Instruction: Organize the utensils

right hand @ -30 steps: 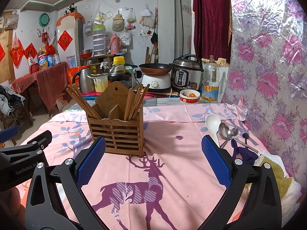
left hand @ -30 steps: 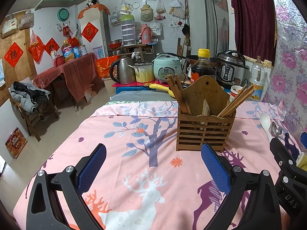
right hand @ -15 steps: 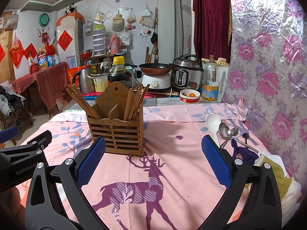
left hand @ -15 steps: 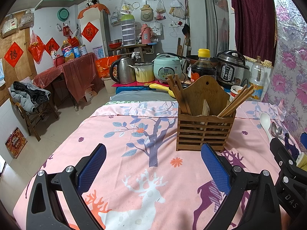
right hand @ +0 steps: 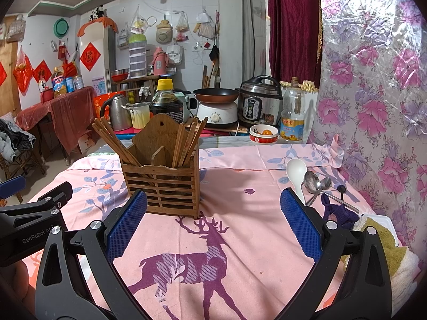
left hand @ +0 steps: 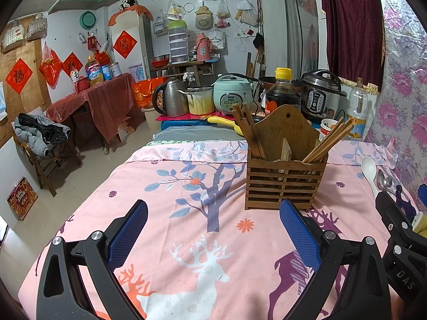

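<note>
holding both tongs, left (left hand: 213, 236) and right (right hand: 213, 224), wide open and empty over the table (right hand: 256, 242). chopsticks (right hand: 186, 144) already stand in the wooden holder (right hand: 162, 184) at centre frame; white spoon (right hand: 296, 173) and metal spoons (right hand: 315, 184) at right still lie loose, i judge.

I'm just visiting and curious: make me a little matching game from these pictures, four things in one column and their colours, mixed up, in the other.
Things:
1. big spoon
2. chopstick holder
3. frying pan
4. pads of the right tongs

Colours:
A. blue
B. white
C. brown wood
D. copper

Pairs: 1-B, 2-C, 3-D, 4-A
</note>
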A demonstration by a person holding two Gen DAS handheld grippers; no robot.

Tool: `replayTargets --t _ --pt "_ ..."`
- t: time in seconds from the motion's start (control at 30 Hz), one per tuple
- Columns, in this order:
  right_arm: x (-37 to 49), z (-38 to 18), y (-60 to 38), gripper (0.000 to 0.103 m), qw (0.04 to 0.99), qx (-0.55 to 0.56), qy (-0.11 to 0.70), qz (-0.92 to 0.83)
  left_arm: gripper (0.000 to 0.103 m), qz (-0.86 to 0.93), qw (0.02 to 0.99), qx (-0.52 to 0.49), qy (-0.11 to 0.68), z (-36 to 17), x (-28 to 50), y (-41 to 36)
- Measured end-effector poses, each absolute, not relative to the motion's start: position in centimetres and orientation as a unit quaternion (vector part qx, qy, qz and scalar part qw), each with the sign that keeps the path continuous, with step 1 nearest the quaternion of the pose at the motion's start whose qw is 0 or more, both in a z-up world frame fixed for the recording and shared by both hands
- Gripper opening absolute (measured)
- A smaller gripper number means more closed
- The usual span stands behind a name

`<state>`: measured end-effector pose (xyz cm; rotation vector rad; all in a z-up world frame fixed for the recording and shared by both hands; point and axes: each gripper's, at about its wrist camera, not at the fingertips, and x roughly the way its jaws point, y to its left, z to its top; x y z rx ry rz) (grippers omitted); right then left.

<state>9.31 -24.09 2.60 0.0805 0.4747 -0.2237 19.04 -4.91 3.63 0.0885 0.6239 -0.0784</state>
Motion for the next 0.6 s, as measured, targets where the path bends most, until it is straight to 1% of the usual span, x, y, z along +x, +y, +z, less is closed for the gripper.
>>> replayTargets --t 0.6 --pt "9.31 2.58 -24.09 0.096 0.965 0.04 0.234 -0.111 0.097 -0.032 0.95 0.044 0.306 3.59 18.96 -4.5"
